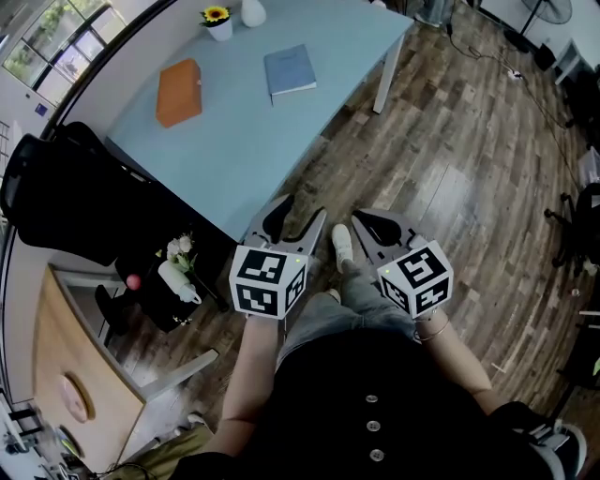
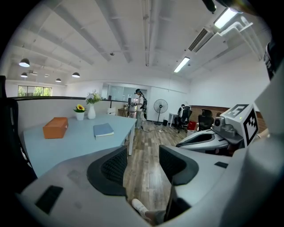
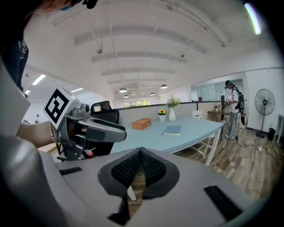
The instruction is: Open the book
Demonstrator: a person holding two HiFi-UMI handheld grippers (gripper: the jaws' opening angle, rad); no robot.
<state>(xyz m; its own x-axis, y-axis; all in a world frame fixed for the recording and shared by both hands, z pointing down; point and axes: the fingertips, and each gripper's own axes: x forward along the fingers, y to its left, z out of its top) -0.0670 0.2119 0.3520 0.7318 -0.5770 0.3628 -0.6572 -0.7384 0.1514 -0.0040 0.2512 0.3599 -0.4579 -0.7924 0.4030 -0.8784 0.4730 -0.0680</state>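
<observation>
A closed blue book [image 1: 290, 70] lies flat on the light blue table [image 1: 244, 141], far from both grippers. It also shows as the book [image 2: 103, 130] and the book [image 3: 172, 130] in the gripper views. My left gripper [image 1: 295, 223] hangs over the wooden floor just off the table's near corner, its jaws apart and holding nothing [image 2: 143, 164]. Beside it my right gripper [image 1: 367, 223] is shut on nothing, its pads meeting [image 3: 140, 155]. Both point towards the table.
An orange box [image 1: 178, 91], a sunflower pot [image 1: 217, 21] and a white vase [image 1: 253, 11] stand on the table beyond the book. A black office chair [image 1: 66, 197] and a flower bottle [image 1: 178, 272] are at the left. A person [image 3: 230, 108] and a fan [image 3: 265, 102] stand far off.
</observation>
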